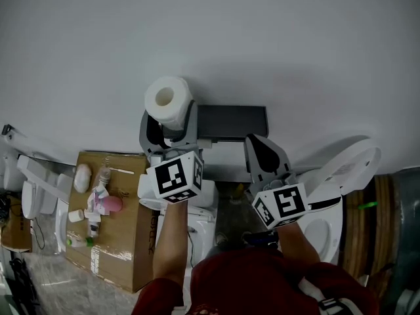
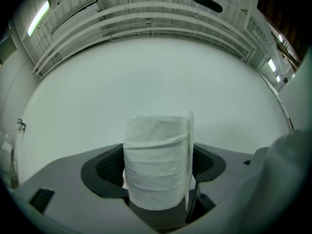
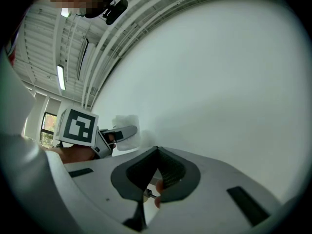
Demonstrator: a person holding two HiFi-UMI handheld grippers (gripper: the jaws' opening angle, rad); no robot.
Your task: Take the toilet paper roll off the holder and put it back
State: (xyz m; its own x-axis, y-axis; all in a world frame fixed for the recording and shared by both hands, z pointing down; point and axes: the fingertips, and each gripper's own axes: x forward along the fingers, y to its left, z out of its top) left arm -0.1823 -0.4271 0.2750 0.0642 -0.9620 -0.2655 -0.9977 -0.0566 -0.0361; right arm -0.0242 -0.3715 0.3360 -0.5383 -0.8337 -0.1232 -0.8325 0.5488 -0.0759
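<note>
Clasping toilet paper roll (image 1: 167,100), left hand-held gripper (image 1: 172,131), jaws wide, seemingly snug

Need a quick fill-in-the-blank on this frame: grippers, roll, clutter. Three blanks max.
1. The left gripper is shut on the ____.
2. The right gripper has its jaws ____, with nothing between them.
3. In the head view, the cardboard box of toiletries lies on the person's ____ side.

Missing words: toilet paper roll; shut; left
</note>
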